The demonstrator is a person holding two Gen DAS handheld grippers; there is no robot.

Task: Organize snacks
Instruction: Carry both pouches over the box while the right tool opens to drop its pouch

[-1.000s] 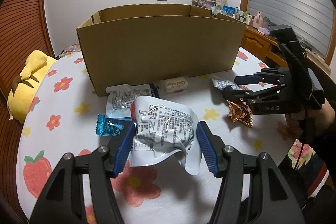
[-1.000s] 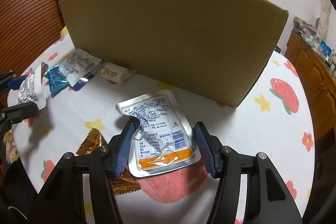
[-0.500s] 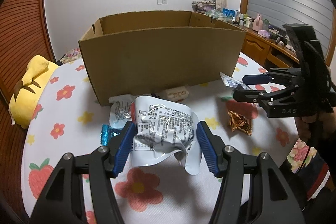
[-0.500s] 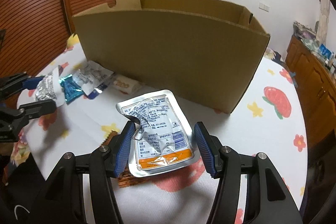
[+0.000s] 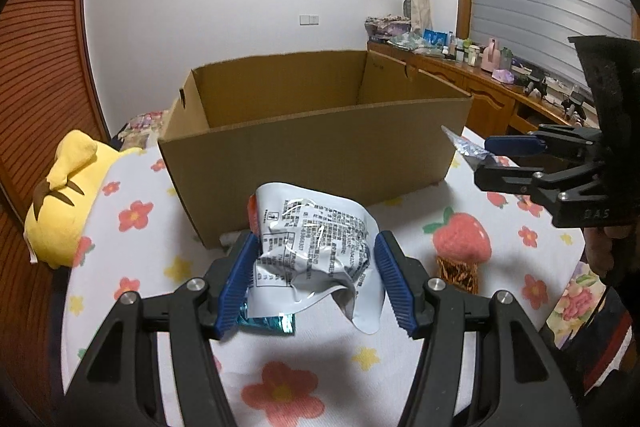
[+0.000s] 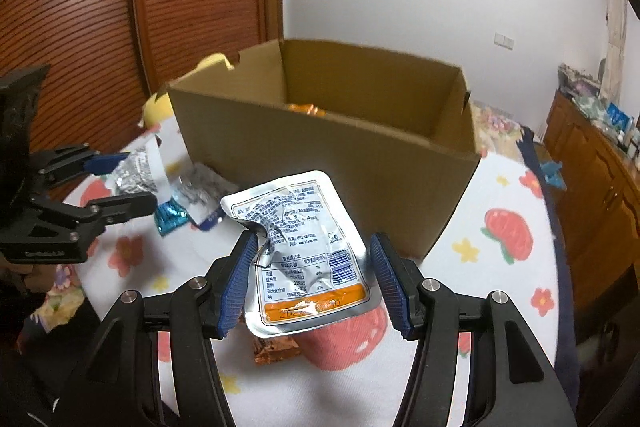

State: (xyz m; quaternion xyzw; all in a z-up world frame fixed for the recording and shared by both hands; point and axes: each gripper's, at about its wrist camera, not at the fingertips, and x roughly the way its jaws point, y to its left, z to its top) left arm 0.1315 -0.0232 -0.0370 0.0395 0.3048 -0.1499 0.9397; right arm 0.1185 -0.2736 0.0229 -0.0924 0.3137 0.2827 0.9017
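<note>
My left gripper (image 5: 316, 279) is shut on a crumpled white foil pouch (image 5: 312, 243) with black print, held above the table in front of the open cardboard box (image 5: 312, 155). My right gripper (image 6: 312, 283) is shut on a silver pouch (image 6: 304, 247) with an orange strip, also lifted in front of the box (image 6: 320, 163). Each gripper shows in the other's view: the right gripper (image 5: 516, 163) at the right, the left gripper (image 6: 108, 183) at the left. Something orange (image 6: 308, 109) lies inside the box.
On the flowered tablecloth (image 5: 132, 259) lie a teal wrapper (image 6: 170, 219), a silver packet (image 6: 200, 187) and a copper wrapper (image 5: 456, 269). A yellow plush (image 5: 64, 203) sits at the table's left edge. A wooden sideboard (image 5: 492, 99) stands behind at the right.
Both grippers have risen with their pouches, which hung just over the table before. The inside of the box has come into sight in both views.
</note>
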